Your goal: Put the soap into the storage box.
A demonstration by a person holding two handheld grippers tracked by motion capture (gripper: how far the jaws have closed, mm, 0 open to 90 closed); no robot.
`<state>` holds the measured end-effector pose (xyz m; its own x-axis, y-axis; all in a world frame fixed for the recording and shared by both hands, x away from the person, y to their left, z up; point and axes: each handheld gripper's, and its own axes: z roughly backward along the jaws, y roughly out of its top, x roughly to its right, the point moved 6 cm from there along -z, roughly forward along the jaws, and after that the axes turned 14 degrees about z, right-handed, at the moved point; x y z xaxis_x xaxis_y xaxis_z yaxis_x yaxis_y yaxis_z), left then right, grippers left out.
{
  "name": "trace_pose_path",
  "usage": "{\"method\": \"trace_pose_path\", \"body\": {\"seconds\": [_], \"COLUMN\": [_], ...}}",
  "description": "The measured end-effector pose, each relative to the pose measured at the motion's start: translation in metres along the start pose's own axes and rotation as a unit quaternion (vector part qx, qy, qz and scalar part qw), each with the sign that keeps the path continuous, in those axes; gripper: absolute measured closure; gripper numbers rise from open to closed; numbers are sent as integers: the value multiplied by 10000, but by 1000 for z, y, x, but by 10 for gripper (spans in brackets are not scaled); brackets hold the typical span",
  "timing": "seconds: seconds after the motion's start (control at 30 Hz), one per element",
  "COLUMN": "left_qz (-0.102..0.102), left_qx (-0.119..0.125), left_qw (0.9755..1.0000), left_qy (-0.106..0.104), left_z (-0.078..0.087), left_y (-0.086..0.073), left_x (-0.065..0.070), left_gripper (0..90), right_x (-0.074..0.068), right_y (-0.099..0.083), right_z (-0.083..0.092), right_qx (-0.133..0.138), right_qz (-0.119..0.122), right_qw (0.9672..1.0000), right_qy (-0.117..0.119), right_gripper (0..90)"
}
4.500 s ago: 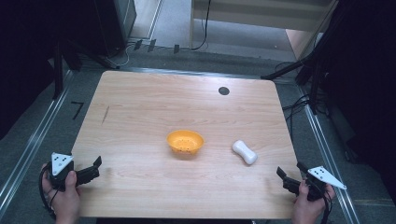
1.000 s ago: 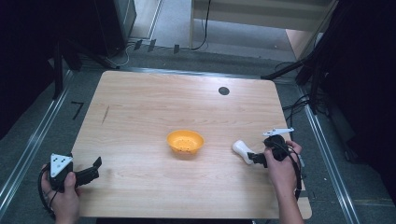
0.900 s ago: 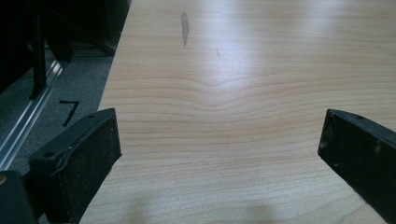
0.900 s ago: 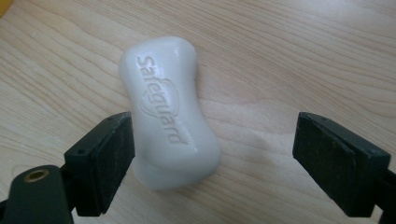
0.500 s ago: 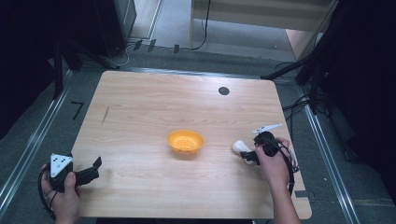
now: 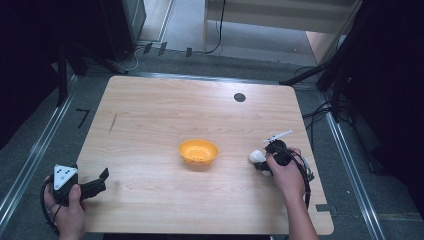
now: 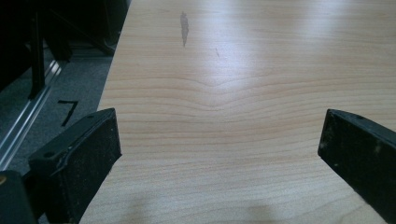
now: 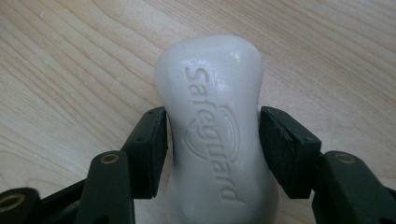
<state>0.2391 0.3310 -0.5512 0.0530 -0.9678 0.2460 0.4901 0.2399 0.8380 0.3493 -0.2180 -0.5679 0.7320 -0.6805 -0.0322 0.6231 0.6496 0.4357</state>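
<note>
Here, from the high view, the right tongs have just been closing around a white soap bar on the worktop, right of an orange bowl. The left tongs gape wide in their own view. The right gripper view shows both pads pinching the soap's waist.

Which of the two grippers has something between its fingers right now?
The right gripper: its fingers have just been closing and now press the waist of the white soap bar. The left gripper stands open over bare table.
</note>
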Motion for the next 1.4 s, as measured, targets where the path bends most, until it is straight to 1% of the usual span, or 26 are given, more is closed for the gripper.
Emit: {"method": "trace_pose_path", "body": {"seconds": [0.1, 0.13, 0.17, 0.2, 0.27, 0.3, 0.37, 0.43, 0.57, 0.67, 0.73, 0.87, 0.9, 0.93, 1.03, 1.07, 1.1, 1.13, 1.2, 1.33, 1.37, 1.4], "left_qz": [-8, -6, -6, -3, -3, -9, -38, -38, -39, -26, -39, -39, -40, -48, -51, -50, -50, -52, -51, -51, -47, -47], "left_qx": [-15, -16, -16, -9, -2, -18, -23, -27, -45, -43, -38, -25, -23, -22, -26, -25, -22, -10, -6, -9, -10, -10], "left_qw": [10000, 10000, 10000, 10000, 10000, 10000, 10000, 10000, 10000, 10000, 10000, 10000, 10000, 10000, 10000, 10000, 10000, 10000, 10000, 10000, 10000, 10000], "left_qy": [0, 1, 1, 5, 0, 9, 0, -1, 7, 5, -2, 11, 13, 22, 38, 37, 36, 31, 29, 27, 22, 22], "left_z": [0, 0, 0, 0, 0, 0, 0, -1, -1, -1, -1, 0, -1, -1, -1, -1, -1, -1, -1, -1, -1, -1], "left_y": [0, 0, 0, 0, 0, 0, 0, 0, 0, 0, 0, 0, 0, 0, 0, 0, 0, 0, 0, 0, 0, 0], "left_x": [0, 0, 0, 0, 0, 0, 1, 1, 1, 0, 1, 1, 1, 1, 1, 1, 1, 1, 1, 1, 1, 1], "left_gripper": [0, 0, 0, 0, 0, 0, 0, 0, 0, 0, 0, 0, 0, 0, 0, 0, 0, 0, 0, 0, 0, 0], "right_x": [0, -1, -1, -1, -3, -6, -6, -6, -5, -5, -5, -5, -5, -6, -7, -8, -8, -7, -7, -8, -9, -9], "right_y": [0, 0, 0, 0, 0, 0, -1, -2, -2, -2, -3, -4, -4, -4, -3, -1, -1, 1, 2, 9, 13, 13], "right_z": [0, 0, 0, -1, -2, -2, -2, -2, -1, -1, -1, 0, 0, 1, 3, 5, 5, 9, 10, 17, 20, 20], "right_qx": [4, -9, -9, -16, -103, -171, -122, -51, -59, -13, 68, 83, 83, 74, 62, 137, 137, 240, 267, 329, 391, 391], "right_qz": [6, 63, 63, 114, 237, 292, 299, 341, 340, 375, 458, 537, 537, 609, 653, 698, 698, 700, 688, 785, 780, 780], "right_qw": [10000, 9999, 9999, 9997, 9990, 9987, 9986, 9986, 9986, 9986, 9985, 9983, 9983, 9979, 9976, 9973, 9973, 9972, 9972, 9962, 9961, 9961], "right_qy": [-39, -148, -148, -217, -362, -393, -408, -391, -397, -373, -308, -223, -223, -212, -202, -161, -161, -116, -119, -161, -122, -122], "right_gripper": [468, 483, 483, 489, 482, 463, 465, 476, 490, 494, 497, 502, 502, 504, 505, 505, 505, 506, 506, 506, 507, 507]}}
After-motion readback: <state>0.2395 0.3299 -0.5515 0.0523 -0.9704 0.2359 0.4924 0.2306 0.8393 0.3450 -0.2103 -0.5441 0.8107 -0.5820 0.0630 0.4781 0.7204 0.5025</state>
